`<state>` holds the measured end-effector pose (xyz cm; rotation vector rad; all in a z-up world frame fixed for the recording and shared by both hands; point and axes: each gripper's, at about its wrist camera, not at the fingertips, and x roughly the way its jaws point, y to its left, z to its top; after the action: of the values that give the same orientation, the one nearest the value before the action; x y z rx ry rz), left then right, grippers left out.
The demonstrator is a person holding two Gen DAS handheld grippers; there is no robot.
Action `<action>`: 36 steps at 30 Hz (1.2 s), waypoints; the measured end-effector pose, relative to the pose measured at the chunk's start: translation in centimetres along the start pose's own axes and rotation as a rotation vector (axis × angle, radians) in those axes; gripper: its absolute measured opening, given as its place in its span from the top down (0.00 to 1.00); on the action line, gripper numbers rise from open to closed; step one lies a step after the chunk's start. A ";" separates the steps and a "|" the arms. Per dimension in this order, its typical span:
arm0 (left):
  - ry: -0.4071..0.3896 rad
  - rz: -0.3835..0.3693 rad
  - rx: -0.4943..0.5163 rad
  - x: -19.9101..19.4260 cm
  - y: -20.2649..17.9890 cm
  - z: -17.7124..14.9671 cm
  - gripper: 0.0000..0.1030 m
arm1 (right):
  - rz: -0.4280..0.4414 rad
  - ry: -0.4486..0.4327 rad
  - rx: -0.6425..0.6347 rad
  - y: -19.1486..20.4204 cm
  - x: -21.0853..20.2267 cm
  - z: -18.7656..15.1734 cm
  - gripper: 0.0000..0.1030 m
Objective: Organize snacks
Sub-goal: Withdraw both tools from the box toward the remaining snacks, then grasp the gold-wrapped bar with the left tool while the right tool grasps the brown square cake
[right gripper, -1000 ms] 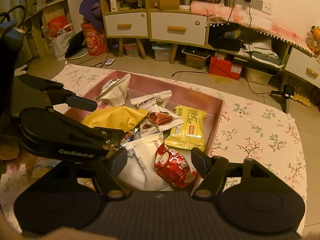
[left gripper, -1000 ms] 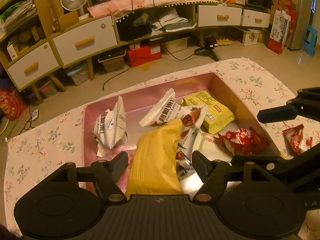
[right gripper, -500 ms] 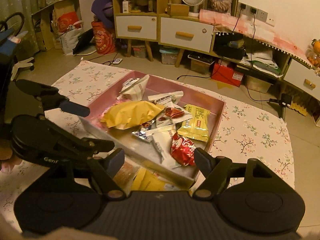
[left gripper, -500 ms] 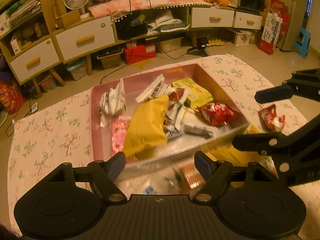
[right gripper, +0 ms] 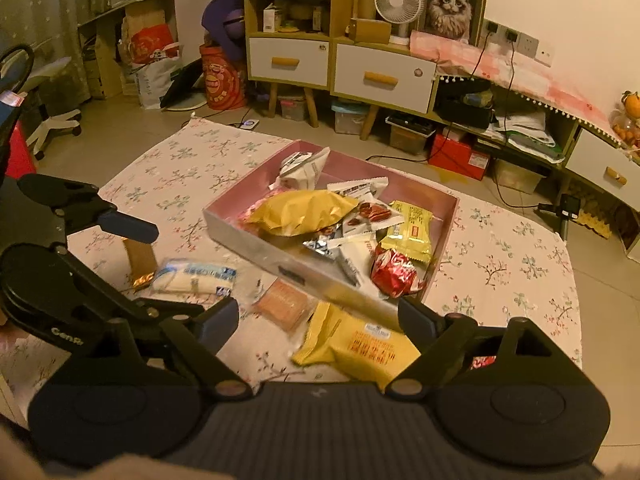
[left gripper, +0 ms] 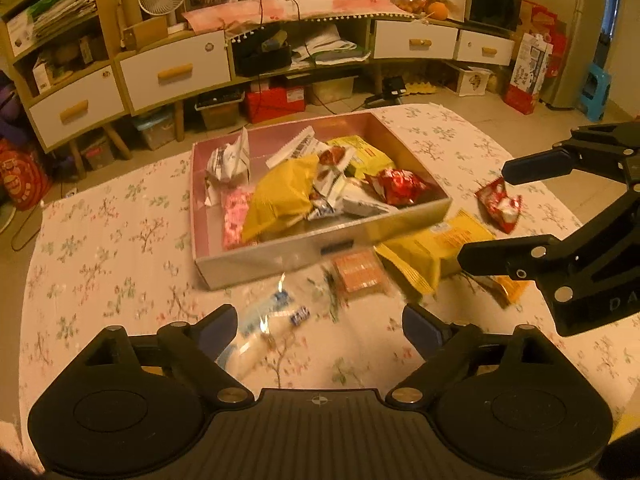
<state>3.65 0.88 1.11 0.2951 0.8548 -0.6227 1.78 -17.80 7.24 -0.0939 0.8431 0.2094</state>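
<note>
A pink box on the floral tablecloth holds several snack packs, among them a big yellow bag and a red pack. In front of the box lie a clear blue-white pack, an orange pack and a yellow pack. A red pack lies to the right. My left gripper is open and empty above the clear pack. My right gripper is open and empty above the yellow pack.
The floral tablecloth covers a low table. A brown pack lies at the left near the left gripper's finger. Drawer cabinets, boxes and cables stand on the floor behind.
Both grippers have pulled back and up from the box. The loose packs in front of the box have come into view.
</note>
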 end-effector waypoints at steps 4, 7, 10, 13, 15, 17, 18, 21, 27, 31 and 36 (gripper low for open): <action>-0.005 0.004 0.007 -1.0 -0.4 -1.3 0.09 | 0.000 -0.005 -0.001 0.5 -0.6 -0.7 0.12; -0.005 -0.003 0.008 -1.5 -0.5 -2.1 0.07 | -0.004 -0.015 0.000 0.8 -0.9 -1.4 0.07; -0.013 -0.010 0.012 -2.0 -0.4 -3.2 0.07 | -0.014 -0.024 -0.002 0.9 -1.0 -2.4 0.06; -0.033 0.005 0.008 -2.4 -0.1 -4.3 0.06 | -0.024 -0.019 -0.021 0.8 -1.1 -3.3 0.05; -0.027 0.023 0.012 -2.4 0.1 -4.8 0.06 | -0.027 -0.012 -0.050 0.9 -1.1 -3.9 0.04; -0.029 0.034 0.040 -2.5 0.3 -5.4 0.06 | -0.030 0.000 -0.076 1.0 -0.9 -4.4 0.04; -0.034 0.041 0.051 -2.5 0.3 -5.7 0.06 | -0.034 0.008 -0.085 1.0 -0.8 -4.7 0.04; -0.034 0.065 0.067 -2.5 0.9 -6.3 0.06 | -0.045 0.027 -0.092 0.7 -0.6 -5.4 0.03; -0.024 0.093 0.058 -1.9 2.5 -7.4 0.06 | -0.081 0.065 -0.073 -0.2 0.1 -6.5 0.03; -0.005 0.113 0.077 -1.3 3.3 -8.3 0.06 | -0.094 0.096 -0.074 -0.4 0.7 -7.1 0.03; 0.016 0.137 0.115 -0.4 4.4 -9.3 0.06 | -0.098 0.119 -0.099 0.0 1.3 -7.5 0.03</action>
<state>0.51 8.99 -4.47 0.4593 0.8080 -0.5427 -2.86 -18.84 1.27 -0.2419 0.9436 0.1547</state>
